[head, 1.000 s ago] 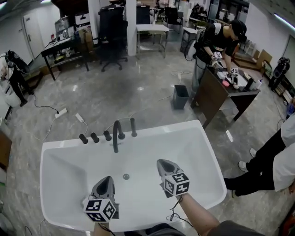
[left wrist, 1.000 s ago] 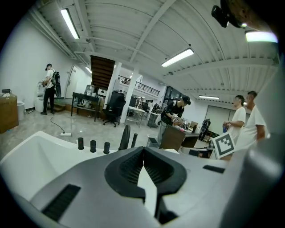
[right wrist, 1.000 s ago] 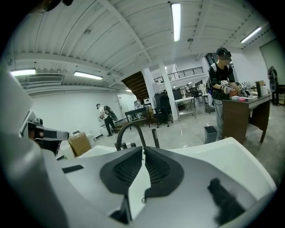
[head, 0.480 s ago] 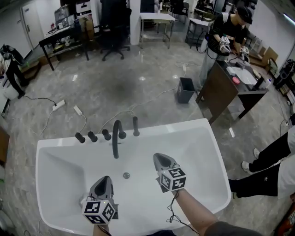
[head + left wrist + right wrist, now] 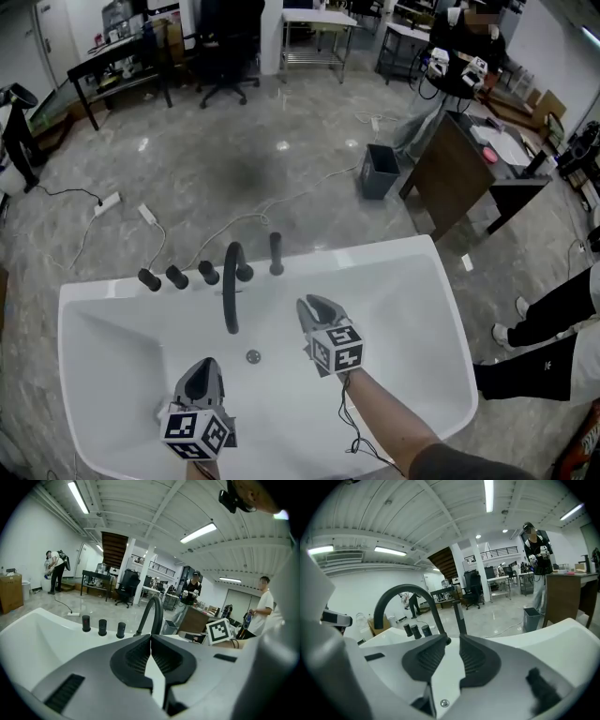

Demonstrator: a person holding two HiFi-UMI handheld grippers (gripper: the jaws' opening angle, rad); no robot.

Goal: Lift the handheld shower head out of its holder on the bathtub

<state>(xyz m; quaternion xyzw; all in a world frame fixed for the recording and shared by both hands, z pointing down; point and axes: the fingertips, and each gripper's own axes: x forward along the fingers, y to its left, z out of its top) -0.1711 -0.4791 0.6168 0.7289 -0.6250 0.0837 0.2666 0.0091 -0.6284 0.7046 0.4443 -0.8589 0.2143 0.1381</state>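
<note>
Both grippers are pushing farther forward and lower into the bathtub than a second ago, the right gripper now reaching well ahead of the left gripper, and the head view is tipping down with them. The right gripper's jaws have just been opening: they are showing a narrow gap with nothing in it, only the white tub and the black fittings beyond. The left gripper is staying clenched, its tips meeting on nothing, and is hanging back over the near part of the tub. The shower head is standing upright in its holder on the far rim, just to the right of the arched spout. From the right gripper it is rising as a thin dark stick straight ahead, near but not touched. So the task is only getting under way: the approach is happening, while the grip and the lift are both waiting. The jaws will probably be needing a wider gap before they can be closing round the handle. By count, one tub, one spout, one shower head and one drain are showing in the head view. Four round knobs are sitting on the rim, three in a row left of the spout and one just right of it. Two grippers are working, and one bin is standing on the floor beyond.
</note>
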